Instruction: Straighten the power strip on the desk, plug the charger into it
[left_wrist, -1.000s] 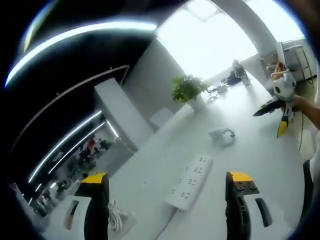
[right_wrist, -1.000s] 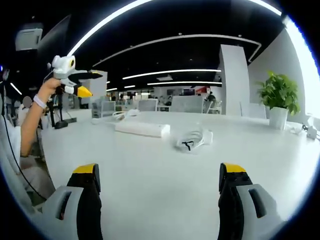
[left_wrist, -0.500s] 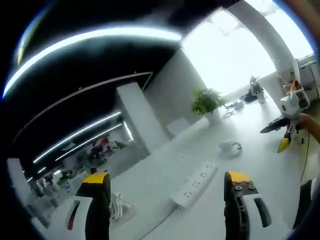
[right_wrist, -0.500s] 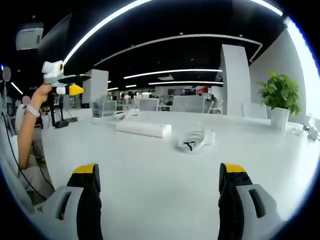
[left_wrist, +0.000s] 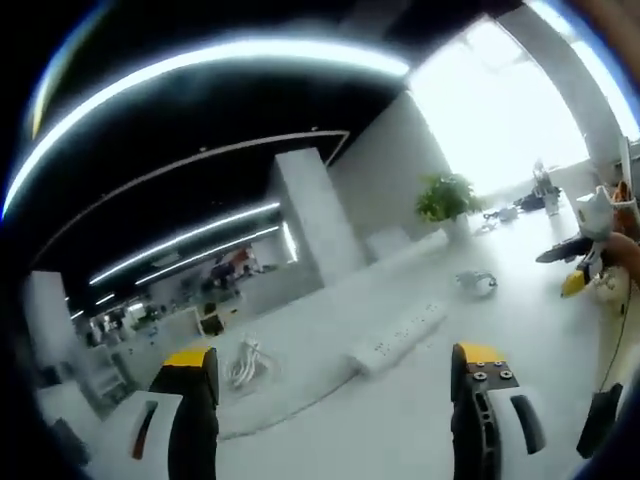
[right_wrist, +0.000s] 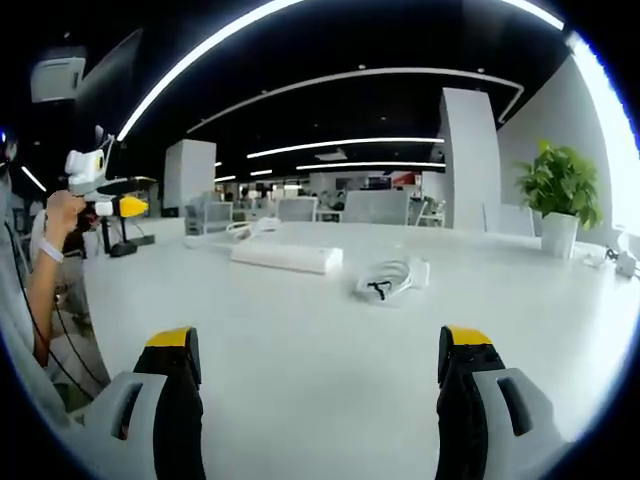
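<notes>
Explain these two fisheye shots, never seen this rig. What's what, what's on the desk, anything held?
No robot here: a person holds a two-jaw tool in each hand, with a camera on each looking along its yellow-tipped black jaws. In the left gripper view, the left tool stands open, and the right tool shows at the right edge. In the right gripper view, the right tool is open too, and the left tool is raised in a hand. On the white desk lie a long white power strip, a white charger with coiled cable and a potted green plant. Neither tool holds anything.
</notes>
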